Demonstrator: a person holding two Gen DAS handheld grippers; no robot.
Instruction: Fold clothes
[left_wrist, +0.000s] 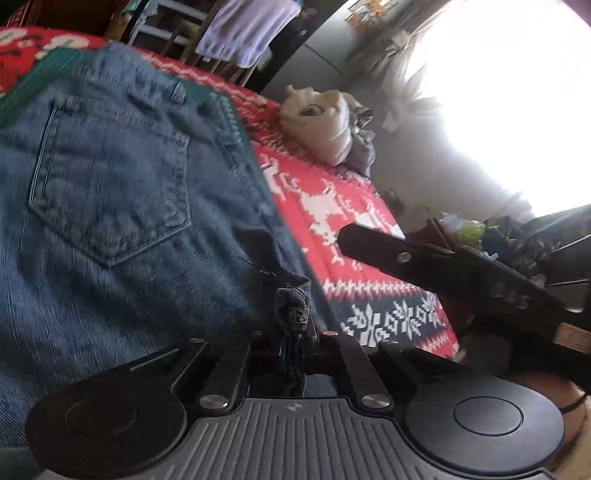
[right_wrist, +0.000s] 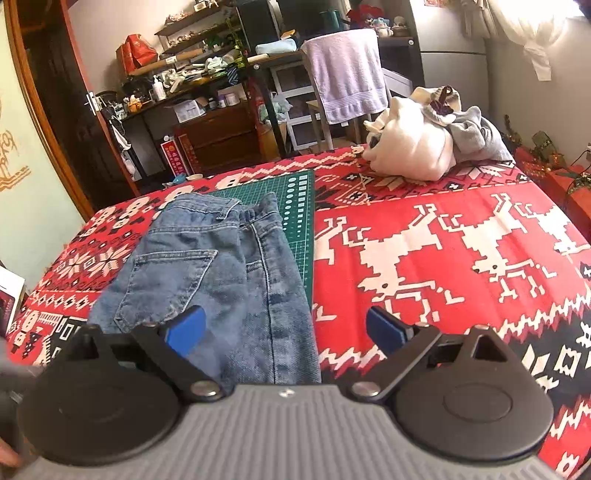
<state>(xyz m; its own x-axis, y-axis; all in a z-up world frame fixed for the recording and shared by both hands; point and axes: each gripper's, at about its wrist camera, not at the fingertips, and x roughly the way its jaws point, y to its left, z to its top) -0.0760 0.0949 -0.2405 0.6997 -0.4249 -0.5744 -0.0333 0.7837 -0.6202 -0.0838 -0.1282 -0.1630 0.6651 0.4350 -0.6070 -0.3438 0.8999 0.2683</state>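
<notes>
The left gripper (left_wrist: 291, 317) has its fingers pinched tight together on a bunched fold of the blue jeans (left_wrist: 110, 177); the dark, crumpled edge of denim stands up between them, and the rest of the garment spreads away ahead and to the left of the fingers, a stitched back pocket (left_wrist: 110, 184) showing plainly in the blurred left wrist view.

The right gripper (right_wrist: 286, 328) has its fingers spread wide and holds nothing; the blue pads (right_wrist: 186, 328) are flat and smooth on black angular arms; whether they touch the cloth below I cannot tell. Between and ahead of these fingers the jeans lie folded lengthwise, a long faded band of heavy twill with pale wear marks, raised seams and a waistband at the far end.

Under the jeans lies a green cutting mat (right_wrist: 299, 206), stiff and gridded with white squares, reaching beyond the fingertips; under that a red woven cloth (right_wrist: 424, 258) with blocky white reindeer and snowflakes covers the counter. Far ahead and right of the right fingers sits a soft heap of white and grey clothes (right_wrist: 417, 147), rounded and rumpled.
</notes>
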